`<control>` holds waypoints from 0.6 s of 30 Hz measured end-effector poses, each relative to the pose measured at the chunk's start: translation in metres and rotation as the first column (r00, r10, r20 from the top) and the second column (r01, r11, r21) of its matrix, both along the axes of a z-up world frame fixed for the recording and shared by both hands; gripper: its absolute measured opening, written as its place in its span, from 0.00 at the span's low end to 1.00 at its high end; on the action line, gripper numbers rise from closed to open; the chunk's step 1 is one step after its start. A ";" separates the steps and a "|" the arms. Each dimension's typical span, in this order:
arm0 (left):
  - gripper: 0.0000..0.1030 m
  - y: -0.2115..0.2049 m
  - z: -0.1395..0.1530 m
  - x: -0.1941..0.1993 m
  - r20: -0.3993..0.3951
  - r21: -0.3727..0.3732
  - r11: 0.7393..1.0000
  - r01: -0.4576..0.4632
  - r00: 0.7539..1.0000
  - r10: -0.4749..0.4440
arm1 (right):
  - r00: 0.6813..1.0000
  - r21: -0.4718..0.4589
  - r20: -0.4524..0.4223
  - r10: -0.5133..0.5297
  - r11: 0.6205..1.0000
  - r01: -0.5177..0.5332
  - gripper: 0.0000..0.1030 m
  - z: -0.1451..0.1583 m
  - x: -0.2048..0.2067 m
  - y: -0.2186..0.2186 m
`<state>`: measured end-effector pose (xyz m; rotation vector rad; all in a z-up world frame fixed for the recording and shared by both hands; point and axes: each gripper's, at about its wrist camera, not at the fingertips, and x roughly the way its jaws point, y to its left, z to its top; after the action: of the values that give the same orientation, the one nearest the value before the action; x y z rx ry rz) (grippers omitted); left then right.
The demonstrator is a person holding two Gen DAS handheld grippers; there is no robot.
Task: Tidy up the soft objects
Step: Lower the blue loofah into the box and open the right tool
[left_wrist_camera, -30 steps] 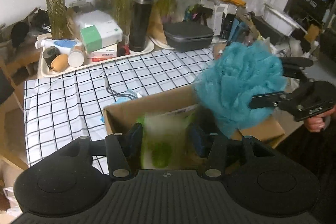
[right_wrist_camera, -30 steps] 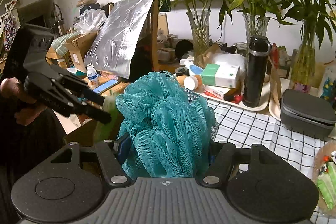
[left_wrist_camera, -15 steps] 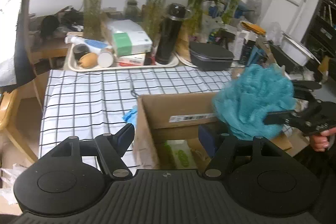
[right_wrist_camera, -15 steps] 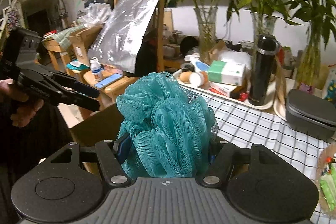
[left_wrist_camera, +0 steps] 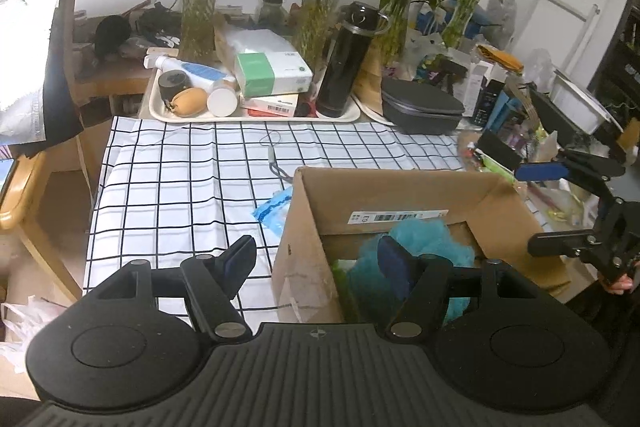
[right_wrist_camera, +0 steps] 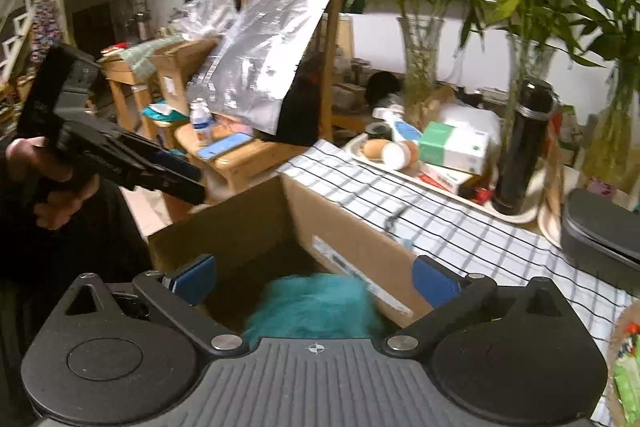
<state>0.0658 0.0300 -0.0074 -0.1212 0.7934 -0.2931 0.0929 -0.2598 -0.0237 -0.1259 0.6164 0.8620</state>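
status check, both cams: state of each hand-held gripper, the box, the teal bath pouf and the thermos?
left hand-held gripper: open, empty
right hand-held gripper: open, empty, above the box
cardboard box: open on top
teal bath pouf: inside the box, ungripped
green soft item: in the box, mostly hidden
black thermos: upright on the tray, lid on

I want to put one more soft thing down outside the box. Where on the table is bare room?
Free: the black-and-white checked tablecloth, between the white tray behind and the brown cardboard box to its right. Crowded: the tray, and the table edge right of the dark grey case. A thin cord lies near the box.
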 end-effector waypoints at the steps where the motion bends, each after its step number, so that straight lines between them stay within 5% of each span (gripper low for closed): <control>1: 0.65 0.000 0.000 0.000 0.000 -0.001 1.000 0.000 1.000 0.000 | 1.000 -0.009 -0.001 -0.013 1.000 0.013 1.00 -0.001 0.001 -0.001; 18: 0.65 0.002 -0.004 0.005 -0.012 -0.014 1.000 -0.012 1.000 0.012 | 0.980 -0.037 -0.005 -0.201 0.979 0.201 1.00 -0.005 0.018 -0.017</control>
<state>0.0711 0.0321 -0.0114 -0.1412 0.8019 -0.2869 0.1110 -0.2767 -0.0292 -0.0909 0.6417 0.6565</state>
